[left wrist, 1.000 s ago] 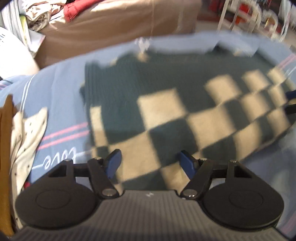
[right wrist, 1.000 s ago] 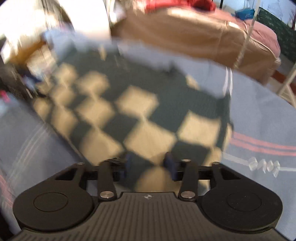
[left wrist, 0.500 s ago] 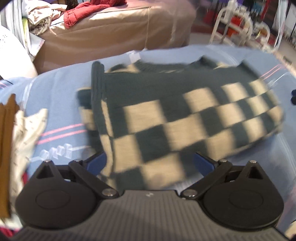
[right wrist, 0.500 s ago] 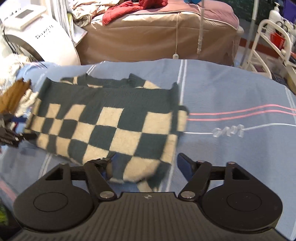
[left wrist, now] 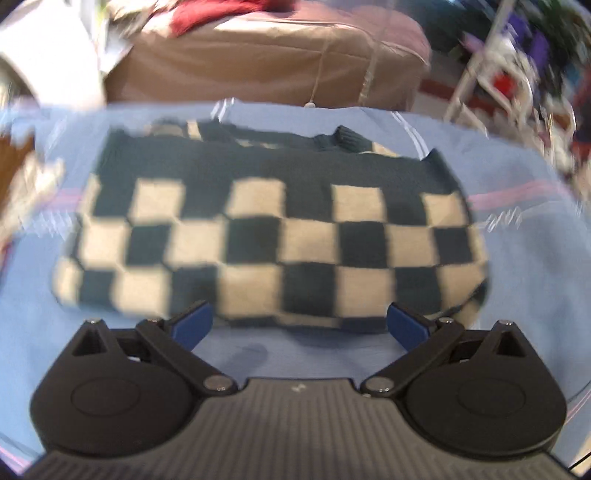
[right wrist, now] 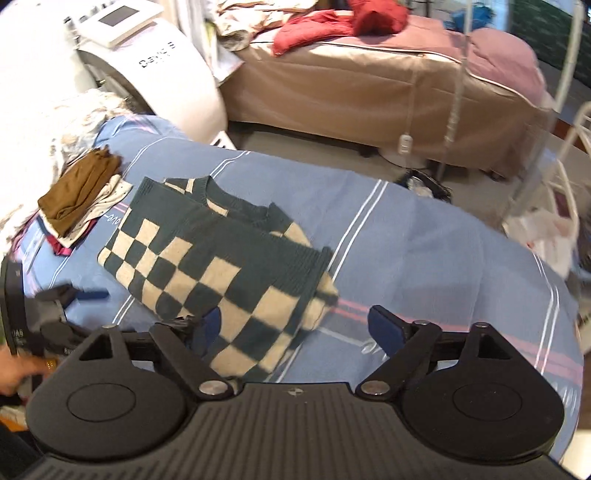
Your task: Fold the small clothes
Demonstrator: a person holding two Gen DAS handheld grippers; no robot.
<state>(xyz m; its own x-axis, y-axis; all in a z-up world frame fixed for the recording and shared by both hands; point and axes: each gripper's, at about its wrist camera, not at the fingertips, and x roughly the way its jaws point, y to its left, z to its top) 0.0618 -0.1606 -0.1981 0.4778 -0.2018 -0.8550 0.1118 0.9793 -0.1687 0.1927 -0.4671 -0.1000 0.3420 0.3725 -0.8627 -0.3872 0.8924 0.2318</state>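
A dark green and cream checkered sweater lies folded on the blue striped sheet. In the right wrist view the sweater shows its ribbed hem folded across the top. My left gripper hovers open just short of the sweater's near edge, with nothing between its blue pads. My right gripper is open above the sweater's near corner, and its pads do not touch the cloth. The left gripper also appears at the left edge of the right wrist view, beside the sweater.
A stack of folded clothes with a brown one on top lies left of the sweater. Behind stand a white machine, a brown bed with a red garment, and a white rack. A hand shows bottom left.
Both grippers opened wide, let go of the sweater and drew back and up from it. The sweater now lies folded and still on the sheet.
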